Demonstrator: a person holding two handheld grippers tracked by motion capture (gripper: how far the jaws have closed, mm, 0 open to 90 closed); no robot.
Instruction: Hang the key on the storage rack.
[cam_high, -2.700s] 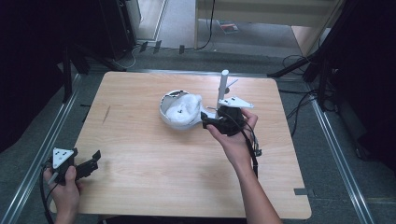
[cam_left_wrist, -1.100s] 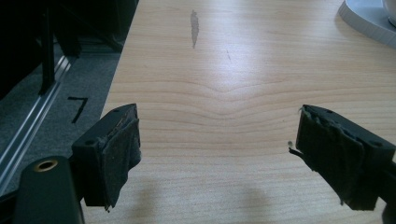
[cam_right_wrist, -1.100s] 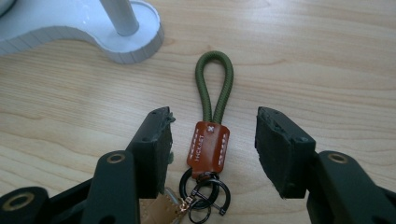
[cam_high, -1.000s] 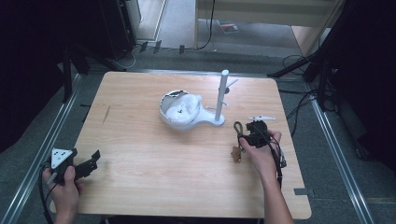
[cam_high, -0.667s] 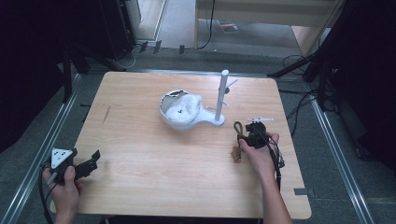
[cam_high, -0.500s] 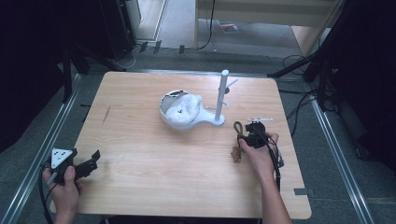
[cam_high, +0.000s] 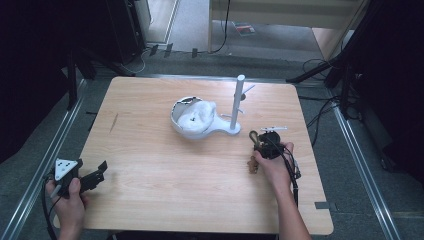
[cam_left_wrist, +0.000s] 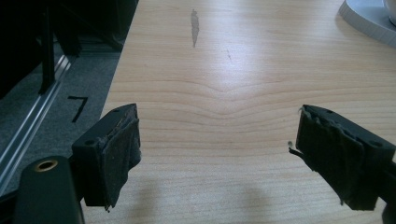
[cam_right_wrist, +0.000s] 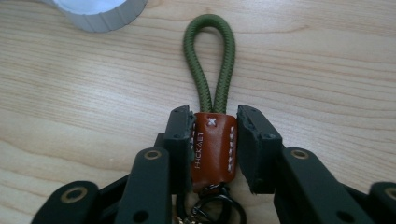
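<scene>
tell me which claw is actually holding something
The right claw: its jaws are shut on the brown leather tab of the key strap. The left claw is wide open above bare table.

A lab-like recording space: wooden table (cam_high: 150, 150) between metal rails (cam_high: 40, 160), floor cables (cam_high: 320, 117)

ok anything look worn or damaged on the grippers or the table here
Yes: the left gripper has frayed, ragged pads, with loose threads at the edges. The table carries a dark smudge near its far side. The keychain in the right gripper looks intact.
</scene>
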